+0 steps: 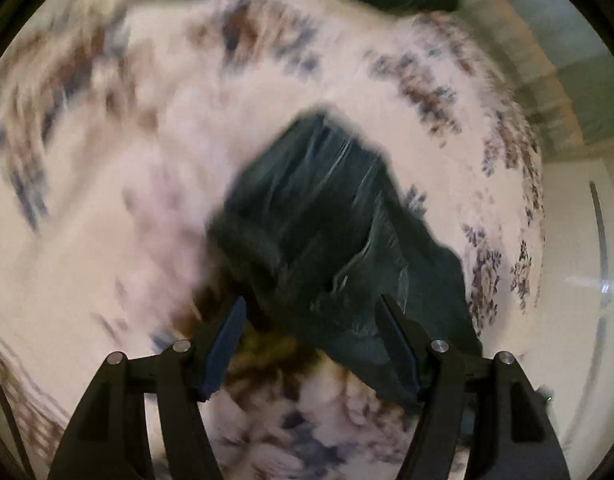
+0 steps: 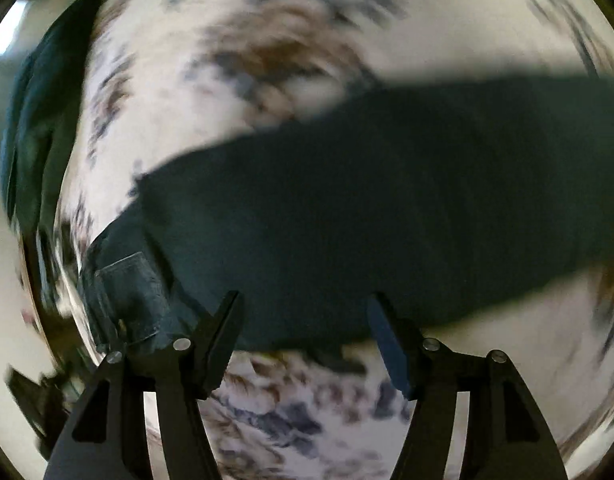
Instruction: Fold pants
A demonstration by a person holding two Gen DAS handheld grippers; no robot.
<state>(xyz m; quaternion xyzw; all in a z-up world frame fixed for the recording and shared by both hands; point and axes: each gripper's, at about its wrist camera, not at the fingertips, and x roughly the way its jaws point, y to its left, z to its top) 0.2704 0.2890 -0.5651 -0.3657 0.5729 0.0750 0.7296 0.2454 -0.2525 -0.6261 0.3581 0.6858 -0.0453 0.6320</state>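
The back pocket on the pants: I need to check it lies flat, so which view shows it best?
The right wrist view: the back pocket shows whole beside the open right gripper, on the dark pants. The left wrist view shows only a bunched, blurred end of the pants, with no pocket to make out.

The pants [image 2: 387, 208] lie spread on a patterned sheet [image 2: 291, 20], stretching from the lower left to the right edge in the right wrist view, with a pocket [image 2: 131, 300] at their lower left end. The right gripper [image 2: 305, 304] hangs over the pants' near edge, its jaws apart with nothing between them, and another garment [image 2: 39, 128] lies at the sheet's left edge. In the left wrist view a bunched end of the pants lies mid-sheet, above and right of the left gripper [image 1: 311, 306], whose jaws stand apart over that end's near edge.
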